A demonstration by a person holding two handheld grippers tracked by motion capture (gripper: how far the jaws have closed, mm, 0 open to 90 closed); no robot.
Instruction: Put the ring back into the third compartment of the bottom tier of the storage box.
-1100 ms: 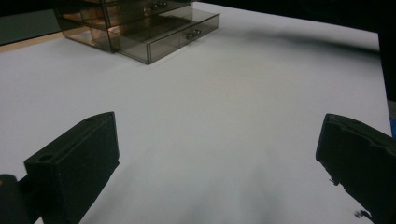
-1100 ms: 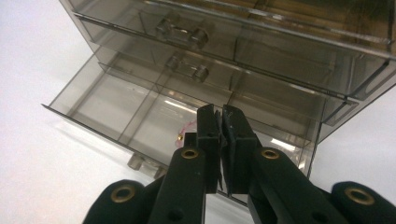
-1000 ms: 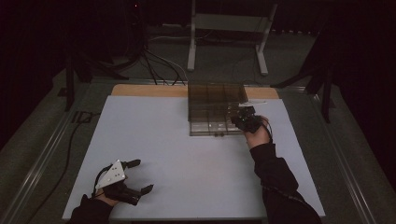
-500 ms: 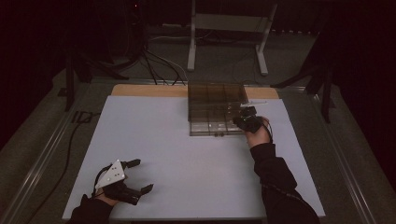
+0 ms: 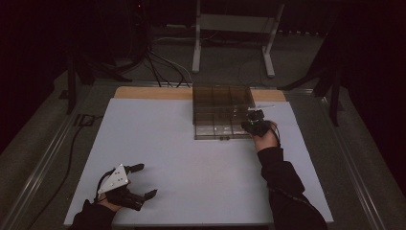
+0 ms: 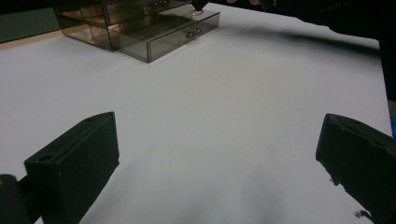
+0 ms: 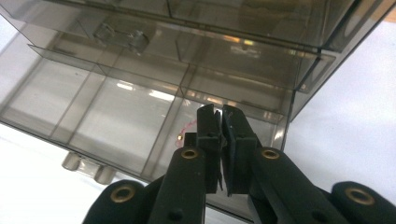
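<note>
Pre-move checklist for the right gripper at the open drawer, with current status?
1. Drawer pulled out of the smoked organiser: ok.
2. Right gripper over the drawer's right-hand compartment: ok.
3. Right jaws closed: ok, pads together.
4. Something held between the pads: cannot tell.
5. A small pinkish item lies in the compartment beside the jaws; what it is: cannot tell.
6. Left gripper open, low over the white table, away from the organiser: ok.

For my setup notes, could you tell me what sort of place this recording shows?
Probably a lab or studio recording bench: a white table in a dark room, loose cables on the floor behind it, a metal stand beyond, and a smoky clear drawer box as the prop.
</note>
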